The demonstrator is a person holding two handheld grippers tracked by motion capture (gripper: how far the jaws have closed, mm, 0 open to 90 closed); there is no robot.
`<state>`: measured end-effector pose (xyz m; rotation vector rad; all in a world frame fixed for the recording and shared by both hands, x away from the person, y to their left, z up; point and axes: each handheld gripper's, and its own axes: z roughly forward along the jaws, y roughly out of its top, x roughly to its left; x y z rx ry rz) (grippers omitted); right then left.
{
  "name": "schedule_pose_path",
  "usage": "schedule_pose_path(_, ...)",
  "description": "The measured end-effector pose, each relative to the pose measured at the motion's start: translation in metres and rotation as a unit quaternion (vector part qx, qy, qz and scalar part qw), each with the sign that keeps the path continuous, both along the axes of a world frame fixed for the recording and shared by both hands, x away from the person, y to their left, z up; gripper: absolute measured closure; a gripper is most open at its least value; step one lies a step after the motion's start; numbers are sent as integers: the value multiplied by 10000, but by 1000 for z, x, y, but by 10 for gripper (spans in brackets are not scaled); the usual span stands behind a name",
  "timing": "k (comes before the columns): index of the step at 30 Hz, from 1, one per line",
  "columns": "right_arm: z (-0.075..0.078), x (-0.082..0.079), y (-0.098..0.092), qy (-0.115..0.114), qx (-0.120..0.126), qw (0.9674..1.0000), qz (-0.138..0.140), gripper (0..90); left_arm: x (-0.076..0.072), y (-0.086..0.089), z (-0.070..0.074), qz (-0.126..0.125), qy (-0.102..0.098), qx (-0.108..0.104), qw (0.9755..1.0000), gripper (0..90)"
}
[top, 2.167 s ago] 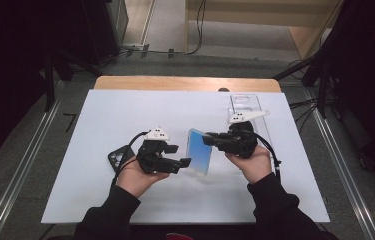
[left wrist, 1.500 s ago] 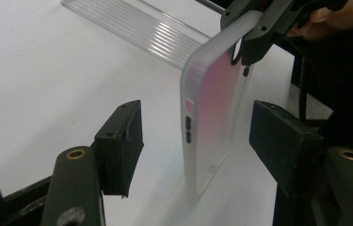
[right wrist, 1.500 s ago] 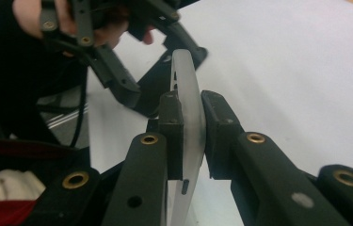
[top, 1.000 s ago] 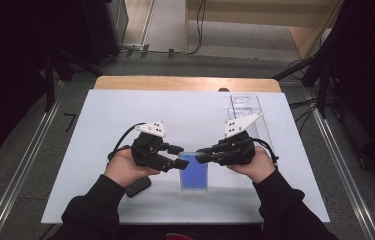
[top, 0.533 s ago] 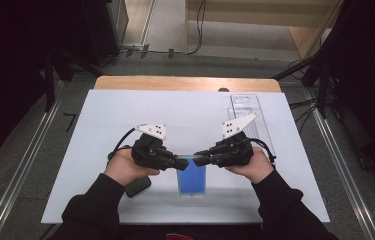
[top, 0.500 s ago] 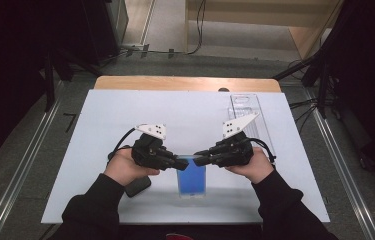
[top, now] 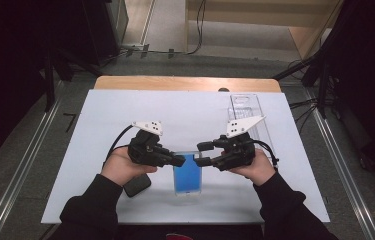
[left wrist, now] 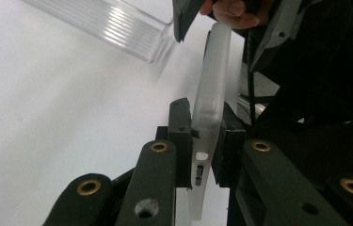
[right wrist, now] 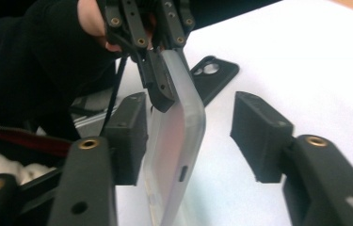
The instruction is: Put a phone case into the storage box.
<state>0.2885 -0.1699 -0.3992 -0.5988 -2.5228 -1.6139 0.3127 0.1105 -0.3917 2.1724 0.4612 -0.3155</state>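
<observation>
Since the earlier frames we note the phone (top: pixel 187 173) brought from between the raised grippers to the table's near middle, and the right gripper (top: pixel 204 153) has just been opening, its jaws now standing off the phone's edge.

Item: phone with blue screen, in a frosted translucent case (right wrist: pixel 176 141). Location: between both grippers, above the white table (top: pixel 125 105).

Hold: left gripper (left wrist: pixel 202 141) clamped on the cased edge; right gripper slack around the opposite end.

Handling, as we judge it: light, rigid slab; case soft and somewhat grippy; glass fragile. Best taken across the cased edges, never the screen.

Nearby: black case (top: pixel 137 185), clear tray (top: pixel 247 107).
</observation>
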Motion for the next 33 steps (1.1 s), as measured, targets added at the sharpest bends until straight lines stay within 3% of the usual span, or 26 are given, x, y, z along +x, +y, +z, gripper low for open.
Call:
schedule_pose_path(5,-4,1,0,-33,55,9996,-279,280,3,4,2,422,2,111,9990,806)
schedule_pose_path(8,-7,2,2,183,32,9988,-457,258,3,6,4,580,-107,141,9982,806)
schedule_pose_path(11,-10,3,3,260,118,9989,-361,213,2,6,6,720,-168,152,9971,806)
schedule_pose_path(13,-11,3,5,223,91,9986,-476,137,3,7,7,838,-169,212,9961,806)
schedule_pose_path(15,-12,4,5,284,156,9975,-632,0,2,7,8,1024,-205,242,9942,806)
schedule_pose_path(18,-11,4,3,166,96,9939,-1082,0,0,5,11,1179,-304,189,9924,805)
schedule_pose_path(20,-10,2,3,108,6,9925,-1214,0,-1,4,13,1326,-286,177,9906,805)
schedule_pose_path(28,-15,-4,16,236,-248,9847,-1708,0,3,6,11,1746,19,193,9845,804)
schedule_pose_path(33,-20,-5,23,299,-268,9777,-2060,0,2,5,11,1973,20,296,9799,804)
